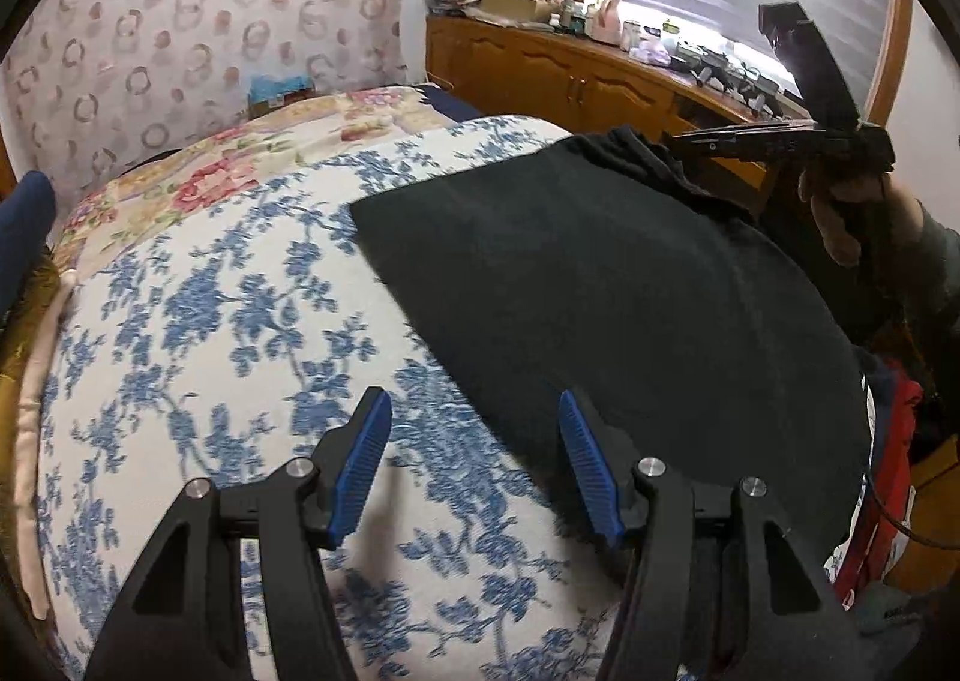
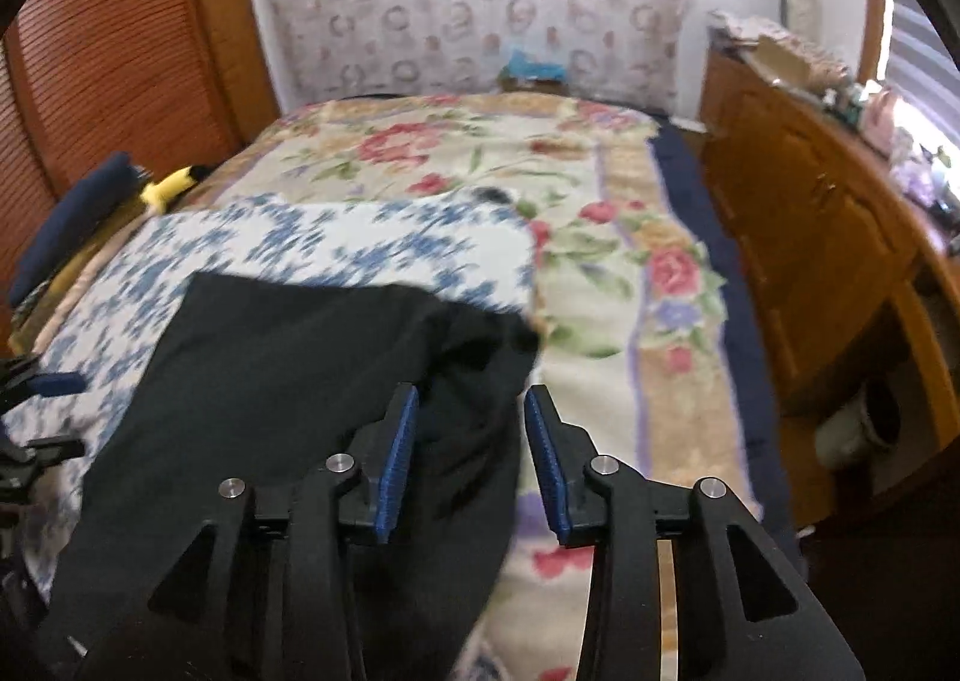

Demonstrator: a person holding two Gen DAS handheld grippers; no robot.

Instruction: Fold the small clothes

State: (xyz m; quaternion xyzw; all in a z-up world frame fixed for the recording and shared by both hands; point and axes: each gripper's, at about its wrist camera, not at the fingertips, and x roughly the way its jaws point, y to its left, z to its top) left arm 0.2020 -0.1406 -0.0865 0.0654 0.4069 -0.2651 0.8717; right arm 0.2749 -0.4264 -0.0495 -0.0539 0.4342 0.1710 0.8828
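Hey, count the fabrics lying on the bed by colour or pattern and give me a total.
Black garment: 1
Blue-and-white floral cloth: 1
Pink-and-cream floral blanket: 1
Navy blue roll at the bed's edge: 1
Total: 4
Both the left gripper and right gripper are open, holding nothing.

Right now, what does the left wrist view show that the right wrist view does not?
Only the left wrist view shows the right hand-held gripper from outside and red clothing at the bed's edge. Only the right wrist view shows the louvered wooden door and a yellow item. Both show the black garment lying on the blue floral cloth, the patterned curtain and the wooden cabinet.
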